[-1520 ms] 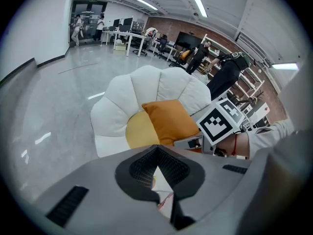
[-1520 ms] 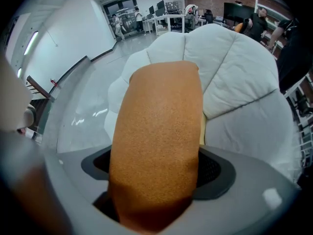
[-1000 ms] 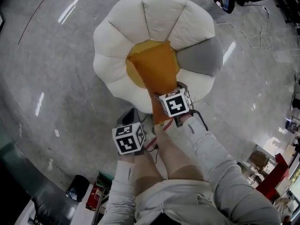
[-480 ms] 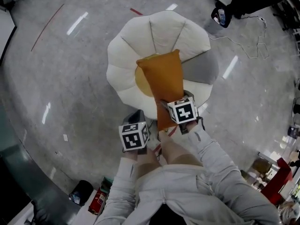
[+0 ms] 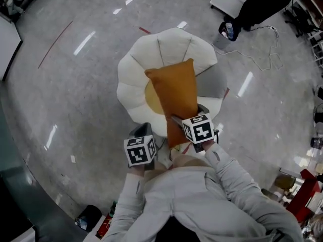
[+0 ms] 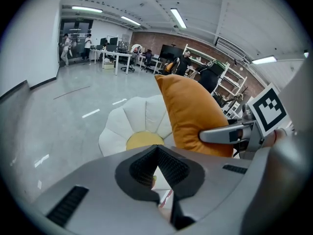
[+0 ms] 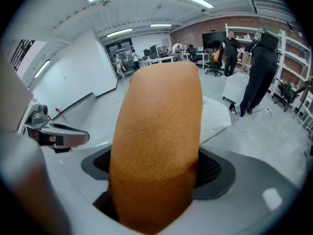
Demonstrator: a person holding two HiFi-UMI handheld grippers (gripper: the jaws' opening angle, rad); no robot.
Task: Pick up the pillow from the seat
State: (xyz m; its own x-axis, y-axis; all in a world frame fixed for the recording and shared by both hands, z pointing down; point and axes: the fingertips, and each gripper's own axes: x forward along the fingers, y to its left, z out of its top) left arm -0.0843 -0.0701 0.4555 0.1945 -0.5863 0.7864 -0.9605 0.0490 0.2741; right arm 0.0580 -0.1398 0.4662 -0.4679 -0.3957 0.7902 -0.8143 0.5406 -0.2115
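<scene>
An orange pillow (image 5: 174, 92) hangs above the flower-shaped seat (image 5: 136, 79), which has white petals, one grey petal and a yellow centre. My right gripper (image 5: 187, 114) is shut on the pillow's near end; in the right gripper view the pillow (image 7: 159, 141) fills the space between the black pads (image 7: 210, 170). My left gripper (image 5: 143, 132) hangs to the left of the pillow, apart from it. Its jaws meet at the tips with nothing between them (image 6: 157, 149). The left gripper view also shows the pillow (image 6: 193, 111) raised over the seat (image 6: 139, 124).
A person in black (image 5: 260, 1) stands at the far right, with a cable (image 5: 267, 54) lying on the grey floor nearby. A red line (image 5: 54, 44) marks the floor at the left. Red items (image 5: 303, 195) stand at the lower right. Desks and shelves line the far wall.
Both grippers have risen. The pillow, held by the right gripper, has lifted off the seat's yellow centre and now hangs above it.
</scene>
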